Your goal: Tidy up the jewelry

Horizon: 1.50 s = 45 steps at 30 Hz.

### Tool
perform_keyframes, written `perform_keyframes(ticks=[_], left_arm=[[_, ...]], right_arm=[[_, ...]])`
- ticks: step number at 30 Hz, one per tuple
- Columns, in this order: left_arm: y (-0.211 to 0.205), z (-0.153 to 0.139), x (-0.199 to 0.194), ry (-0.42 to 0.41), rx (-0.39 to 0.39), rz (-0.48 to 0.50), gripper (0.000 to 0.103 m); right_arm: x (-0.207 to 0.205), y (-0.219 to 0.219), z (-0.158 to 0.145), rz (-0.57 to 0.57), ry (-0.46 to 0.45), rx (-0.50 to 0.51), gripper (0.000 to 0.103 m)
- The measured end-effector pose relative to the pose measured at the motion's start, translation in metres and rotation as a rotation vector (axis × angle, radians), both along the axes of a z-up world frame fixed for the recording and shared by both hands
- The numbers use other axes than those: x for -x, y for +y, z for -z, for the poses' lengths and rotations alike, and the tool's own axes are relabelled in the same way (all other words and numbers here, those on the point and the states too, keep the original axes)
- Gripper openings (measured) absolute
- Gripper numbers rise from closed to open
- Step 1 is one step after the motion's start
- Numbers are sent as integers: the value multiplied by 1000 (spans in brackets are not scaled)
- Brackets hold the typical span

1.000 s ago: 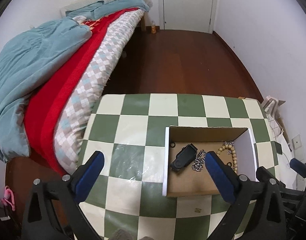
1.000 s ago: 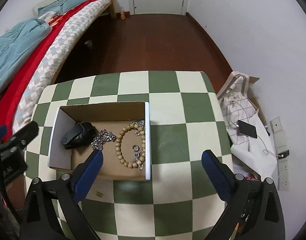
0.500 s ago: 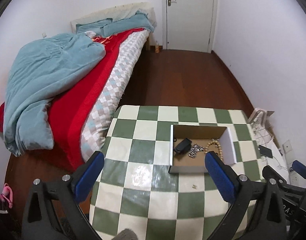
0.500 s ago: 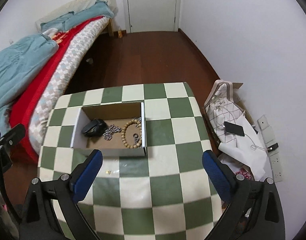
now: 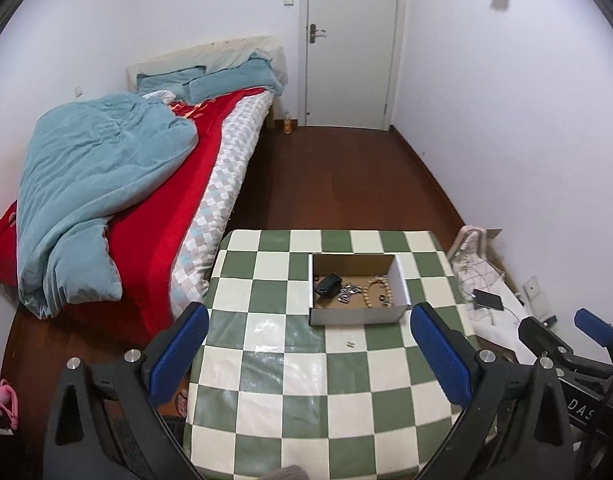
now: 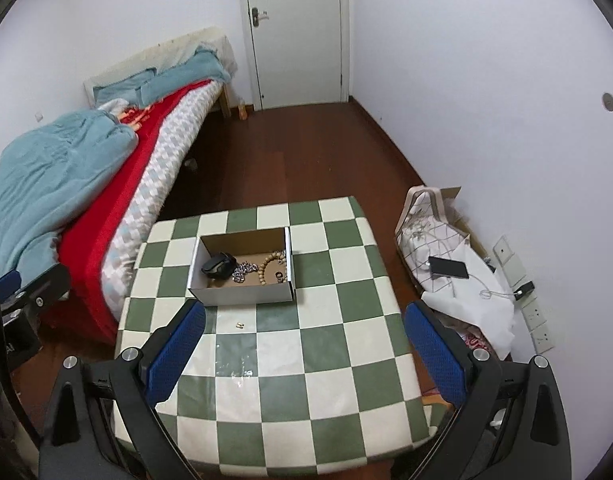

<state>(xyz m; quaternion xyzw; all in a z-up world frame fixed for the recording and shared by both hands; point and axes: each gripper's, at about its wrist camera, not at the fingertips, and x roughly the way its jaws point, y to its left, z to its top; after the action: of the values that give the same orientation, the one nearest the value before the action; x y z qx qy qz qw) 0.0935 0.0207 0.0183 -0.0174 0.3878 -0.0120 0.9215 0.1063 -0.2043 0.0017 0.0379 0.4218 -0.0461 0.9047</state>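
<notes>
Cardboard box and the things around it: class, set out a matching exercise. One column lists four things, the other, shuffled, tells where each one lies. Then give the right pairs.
Things
1. wooden bead bracelet
2. black pouch
3. small gold piece
4. phone

Places
A. on the checked tablecloth, outside the cardboard box
B. right part of the box
C. on the white cloth beside the table
D. left part of the box

Pairs: 1-B, 2-D, 3-A, 4-C

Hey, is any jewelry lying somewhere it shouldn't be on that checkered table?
Yes. A small pale piece lies loose on the checkered table, just outside the front wall of the cardboard box, while the bead bracelet and chain sit inside.
</notes>
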Motion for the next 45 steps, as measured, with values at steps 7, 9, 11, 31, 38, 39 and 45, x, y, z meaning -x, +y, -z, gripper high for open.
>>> perform_keyframes(ticks=[7,9,11,31,38,39,45], left_arm=[[-5,-19,24,39,19,29,103],[-7,-23,25,40,3,28,103],[-8,-27,22,42,-13,12,103],[-9,-32,-16,42,-66,-97,103],[-10,-28,-19,49,-67,-97,103],[-10,-28,-20,51,-67,-94,103],[-11,-29,-18,53,-65,-89,103]], right_arm=[[42,-4,-40,7,-24,0,101],[44,-7,-47,11,-19,2,101],[43,-8,-55,11,-17,12,101],[-19,3,-68,-30,-2,48,103],[-27,2,-57,-27,24,45,103],[-26,3,-56,-26,25,46,103],[-29,4,-54,-31,32,51,103]])
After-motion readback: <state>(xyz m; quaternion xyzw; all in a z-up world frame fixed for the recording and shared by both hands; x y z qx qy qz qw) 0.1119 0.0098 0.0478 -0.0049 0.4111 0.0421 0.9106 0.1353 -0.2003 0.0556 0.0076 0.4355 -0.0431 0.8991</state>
